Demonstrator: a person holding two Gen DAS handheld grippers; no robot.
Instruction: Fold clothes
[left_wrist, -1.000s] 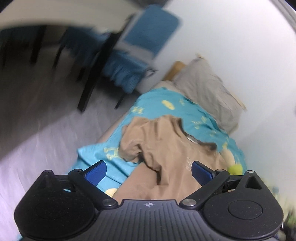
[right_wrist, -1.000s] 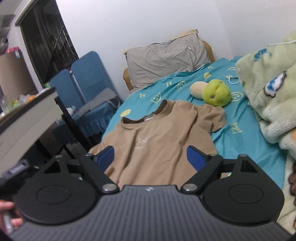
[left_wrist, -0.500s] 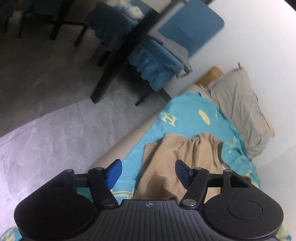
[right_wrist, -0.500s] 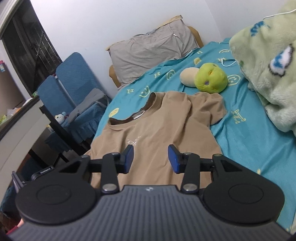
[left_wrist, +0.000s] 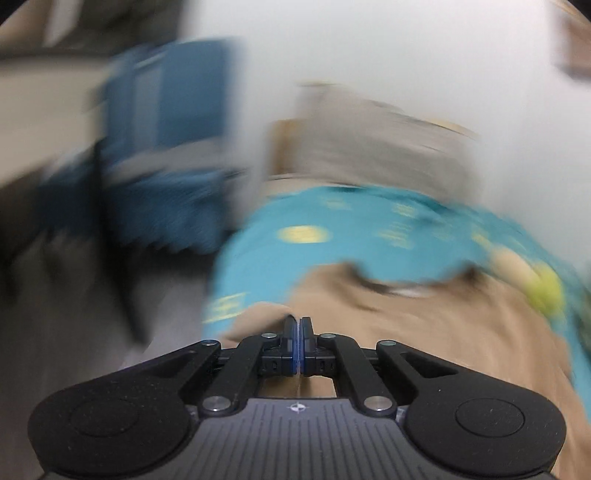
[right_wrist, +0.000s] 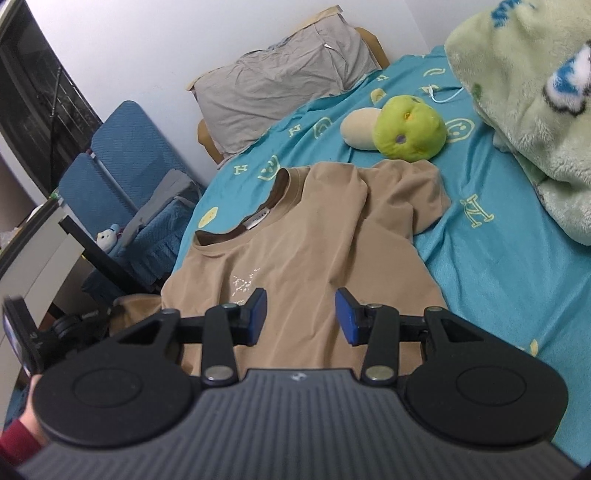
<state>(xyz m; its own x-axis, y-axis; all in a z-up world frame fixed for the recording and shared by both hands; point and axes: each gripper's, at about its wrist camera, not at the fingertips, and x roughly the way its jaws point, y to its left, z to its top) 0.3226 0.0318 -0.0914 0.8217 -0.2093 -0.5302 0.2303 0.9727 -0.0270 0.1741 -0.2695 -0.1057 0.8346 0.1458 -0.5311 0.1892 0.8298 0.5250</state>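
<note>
A tan T-shirt (right_wrist: 314, 240) lies front up on the teal bed sheet (right_wrist: 498, 277), collar toward the pillow. My right gripper (right_wrist: 301, 317) hovers open over the shirt's lower front, with nothing between its blue pads. The left wrist view is badly blurred. In it my left gripper (left_wrist: 299, 330) is shut, pads pressed together on the edge of the T-shirt (left_wrist: 424, 332) at the bed's left side. In the right wrist view the shirt's left sleeve (right_wrist: 129, 304) bunches up there, beside the left tool's black body (right_wrist: 62, 328).
A grey pillow (right_wrist: 280, 81) leans at the head of the bed. A green plush toy (right_wrist: 406, 129) sits just beyond the shirt's right sleeve, and a fluffy green blanket (right_wrist: 535, 110) fills the right side. Blue chairs (right_wrist: 122, 147) and a dark table leg (right_wrist: 107, 262) stand left of the bed.
My left gripper went from wide open to shut and swung from the floor side onto the shirt's edge. My right gripper narrowed and moved closer over the shirt.
</note>
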